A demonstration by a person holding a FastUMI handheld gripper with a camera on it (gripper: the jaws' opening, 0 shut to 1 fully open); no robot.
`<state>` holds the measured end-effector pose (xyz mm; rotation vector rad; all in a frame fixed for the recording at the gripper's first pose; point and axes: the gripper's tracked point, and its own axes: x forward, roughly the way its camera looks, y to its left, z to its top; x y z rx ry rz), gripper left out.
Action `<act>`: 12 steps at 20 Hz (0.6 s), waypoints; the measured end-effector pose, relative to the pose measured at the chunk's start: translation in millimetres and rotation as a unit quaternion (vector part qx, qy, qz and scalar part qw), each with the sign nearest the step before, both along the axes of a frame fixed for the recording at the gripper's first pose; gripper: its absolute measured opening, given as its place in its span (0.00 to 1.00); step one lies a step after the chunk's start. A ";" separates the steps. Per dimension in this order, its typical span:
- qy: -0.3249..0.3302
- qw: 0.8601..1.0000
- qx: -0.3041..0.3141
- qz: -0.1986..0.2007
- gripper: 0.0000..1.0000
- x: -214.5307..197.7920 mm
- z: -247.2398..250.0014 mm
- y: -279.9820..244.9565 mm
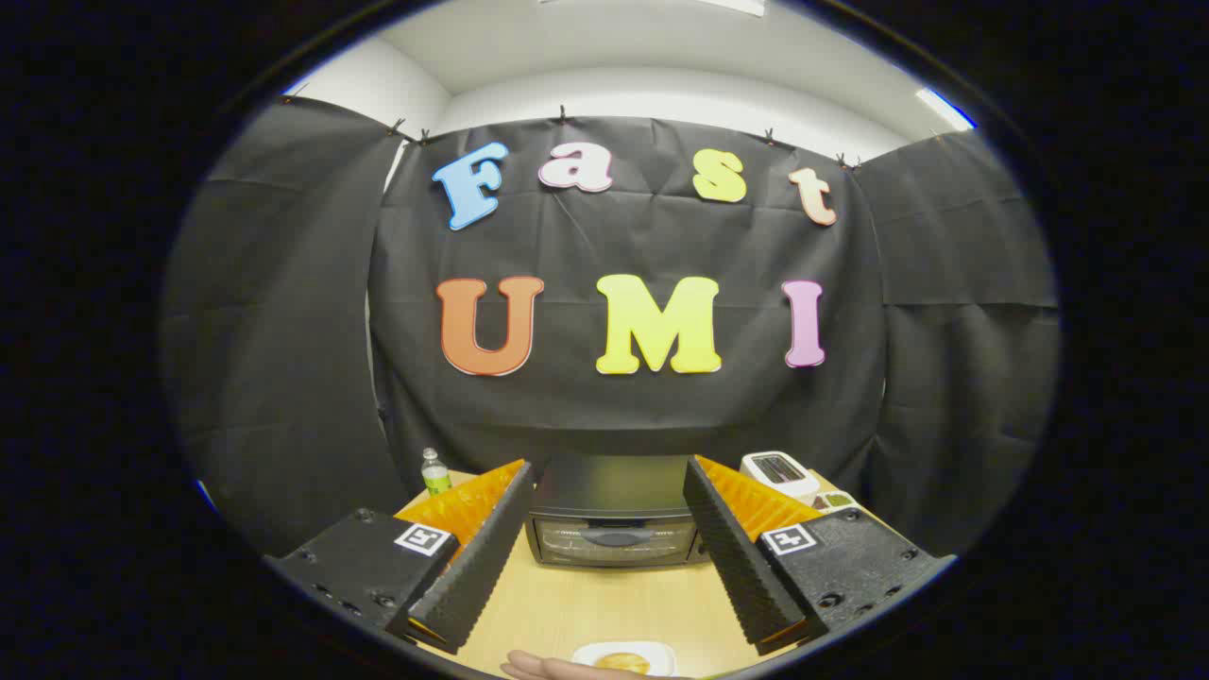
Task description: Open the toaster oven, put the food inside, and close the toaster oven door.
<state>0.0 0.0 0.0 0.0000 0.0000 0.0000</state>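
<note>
Spread jaws framing closed toaster oven [614,529].

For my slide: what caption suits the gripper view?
Open gripper facing closed black toaster oven; bread on white plate below.

- Your tongs [609,529] stand spread apart, with matt black ribbed pads [482,557] that look rubbery.
- The toaster oven [614,519] shows dark metal and a glossy glass door.
- The surface [604,604] is smooth pale wood.
</note>
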 end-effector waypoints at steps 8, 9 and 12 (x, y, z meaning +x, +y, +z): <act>0.001 1.000 -0.017 -0.022 1.00 17.2 -19.8 -20.3; 0.001 1.000 -0.013 -0.023 1.00 17.8 -23.5 -22.0; 0.009 1.000 -0.006 -0.021 1.00 21.0 -29.5 -21.8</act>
